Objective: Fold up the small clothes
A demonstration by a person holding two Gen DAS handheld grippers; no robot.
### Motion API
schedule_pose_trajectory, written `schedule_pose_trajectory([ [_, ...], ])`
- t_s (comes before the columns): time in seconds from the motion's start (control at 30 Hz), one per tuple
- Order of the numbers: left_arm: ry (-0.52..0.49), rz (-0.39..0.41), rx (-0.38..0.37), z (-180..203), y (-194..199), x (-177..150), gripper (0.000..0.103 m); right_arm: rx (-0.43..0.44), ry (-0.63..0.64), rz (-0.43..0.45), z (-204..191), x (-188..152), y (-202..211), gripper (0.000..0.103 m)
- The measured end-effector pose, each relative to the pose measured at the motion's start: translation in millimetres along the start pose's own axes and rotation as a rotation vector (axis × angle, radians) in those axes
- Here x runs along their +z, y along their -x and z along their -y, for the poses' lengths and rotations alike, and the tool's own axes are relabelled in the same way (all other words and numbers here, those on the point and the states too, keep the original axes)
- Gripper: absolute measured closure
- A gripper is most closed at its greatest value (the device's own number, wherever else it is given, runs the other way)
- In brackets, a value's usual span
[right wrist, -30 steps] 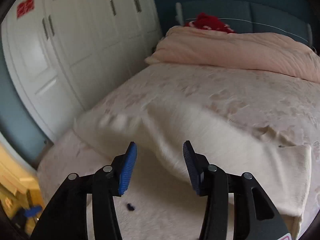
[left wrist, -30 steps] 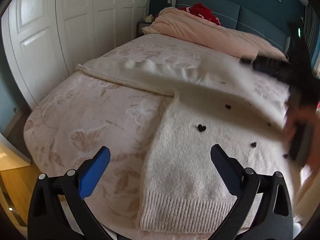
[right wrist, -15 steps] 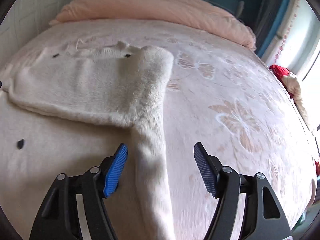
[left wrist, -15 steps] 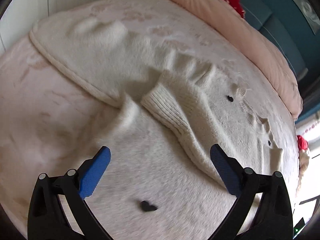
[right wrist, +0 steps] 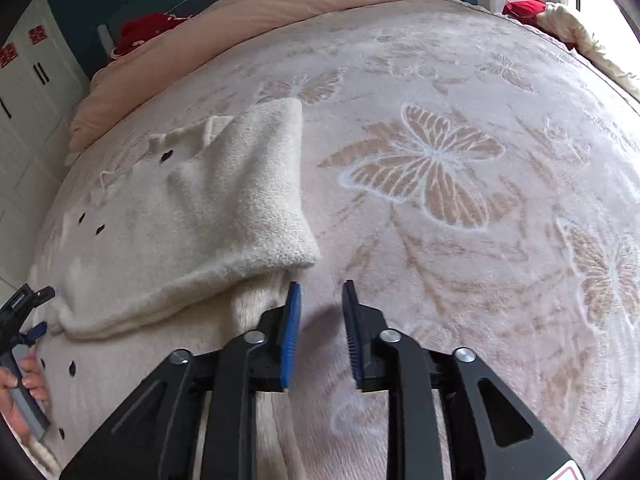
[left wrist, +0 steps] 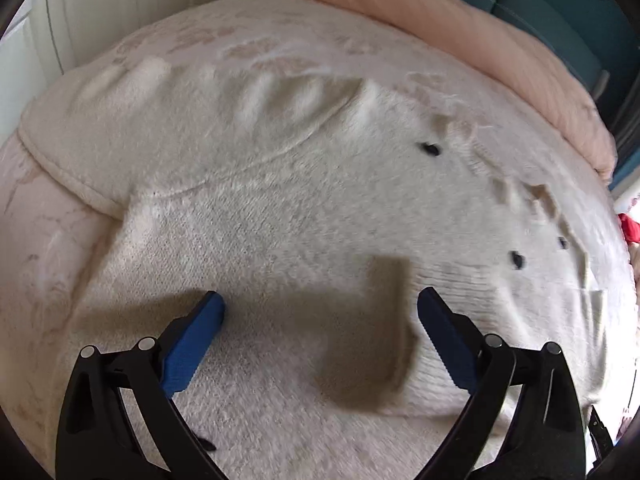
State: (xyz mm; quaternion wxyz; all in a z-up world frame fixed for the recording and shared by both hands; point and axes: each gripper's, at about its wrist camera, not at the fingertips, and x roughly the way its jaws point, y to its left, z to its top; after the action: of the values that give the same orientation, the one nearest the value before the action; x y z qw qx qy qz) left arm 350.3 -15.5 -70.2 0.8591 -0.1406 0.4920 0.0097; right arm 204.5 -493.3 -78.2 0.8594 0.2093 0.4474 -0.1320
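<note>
A cream knit sweater [left wrist: 288,240] with small black hearts lies spread on the bed. My left gripper [left wrist: 320,308] is open wide and empty, low over the sweater's body, casting a shadow on it. In the right wrist view the sweater [right wrist: 160,240] has one sleeve [right wrist: 256,184] folded across its body. My right gripper [right wrist: 320,292] is open with a narrow gap and empty, just past the sweater's right edge over the bedspread. The left gripper [right wrist: 24,312] and the hand holding it show at that view's left edge.
The bed [right wrist: 460,168] has a pink butterfly-patterned spread. A pink duvet [left wrist: 460,28] and a red item [right wrist: 140,32] lie at the headboard. White wardrobe doors [left wrist: 48,32] stand to the left. Red cloth [right wrist: 524,6] lies at the far bedside.
Both grippers have dropped closer to the sweater. The right gripper's jaws have narrowed and it has shifted right, off the sweater's edge. The left gripper moved lower over the sweater's body.
</note>
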Motion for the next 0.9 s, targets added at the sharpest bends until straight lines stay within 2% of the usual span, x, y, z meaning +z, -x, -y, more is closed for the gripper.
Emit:
schedule_pose_trajectory([
  [0.07,0.057,-0.033,-0.102,-6.0,9.4,-2.1,0.006,0.017,-0.015,0.076,3.3,2.1,24.8,0.052],
  [0.1,0.090,-0.064,-0.135,-8.4,6.9,-2.9,0.005,0.018,-0.025,0.109,3.2,7.8,32.8,0.050],
  [0.17,0.137,-0.130,-0.147,-10.1,-9.9,-1.8,0.005,0.044,-0.020,0.118,-4.3,20.8,35.4,0.050],
  [0.23,0.136,-0.115,-0.104,-0.8,-18.5,2.7,0.006,0.064,-0.007,0.111,-14.7,34.2,23.3,0.048],
  [0.27,0.123,-0.103,-0.104,5.0,-19.1,5.0,0.017,0.078,-0.006,0.110,-20.1,33.3,20.0,0.047],
  [0.3,0.098,-0.086,-0.113,13.2,-19.2,8.7,0.036,0.100,-0.004,0.102,-32.7,29.8,18.3,0.047],
  [0.33,0.067,-0.084,-0.112,21.3,-18.5,13.6,0.075,0.116,0.000,0.097,-39.9,29.4,14.8,0.046],
  [0.37,0.069,-0.081,-0.105,23.4,-17.7,18.4,0.087,0.129,0.002,0.095,-46.4,27.2,12.8,0.046],
  [0.4,0.085,-0.060,-0.125,21.8,-14.1,25.0,0.092,0.142,0.003,0.095,-51.4,24.5,13.0,0.046],
  [0.43,0.095,-0.015,-0.190,19.6,-5.7,34.4,0.103,0.154,0.004,0.097,-56.0,20.7,12.1,0.043],
  [0.47,0.091,0.004,-0.232,14.9,-0.4,39.6,0.103,0.161,0.006,0.098,-58.7,16.9,10.6,0.041],
  [0.53,0.081,-0.003,-0.252,13.0,8.8,51.1,0.102,0.156,0.016,0.091,-64.1,11.3,5.7,0.040],
  [0.6,0.074,-0.038,-0.281,13.4,7.8,54.3,0.081,0.152,0.016,0.074,-67.4,6.3,-0.2,0.040],
  [0.63,0.057,-0.047,-0.263,16.1,5.9,51.1,0.049,0.157,0.008,0.066,-68.0,4.0,-1.7,0.040],
  [0.67,0.050,-0.047,-0.236,16.7,5.1,47.1,0.028,0.164,0.000,0.062,-68.3,1.5,-2.7,0.040],
  [0.7,0.043,-0.049,-0.214,18.4,1.9,43.3,0.025,0.169,-0.007,0.060,-68.5,-1.1,-2.7,0.040],
  [0.8,0.012,-0.151,-0.232,27.6,-20.9,23.4,0.026,0.170,-0.014,0.054,-69.0,-10.5,-0.4,0.039],
  [0.83,-0.005,-0.188,-0.222,33.0,-31.8,17.8,0.034,0.172,-0.019,0.048,-68.2,-13.9,0.5,0.038],
  [0.9,-0.075,-0.145,-0.136,44.4,-33.7,11.6,0.056,0.171,-0.029,0.035,-65.9,-19.9,0.4,0.037],
])
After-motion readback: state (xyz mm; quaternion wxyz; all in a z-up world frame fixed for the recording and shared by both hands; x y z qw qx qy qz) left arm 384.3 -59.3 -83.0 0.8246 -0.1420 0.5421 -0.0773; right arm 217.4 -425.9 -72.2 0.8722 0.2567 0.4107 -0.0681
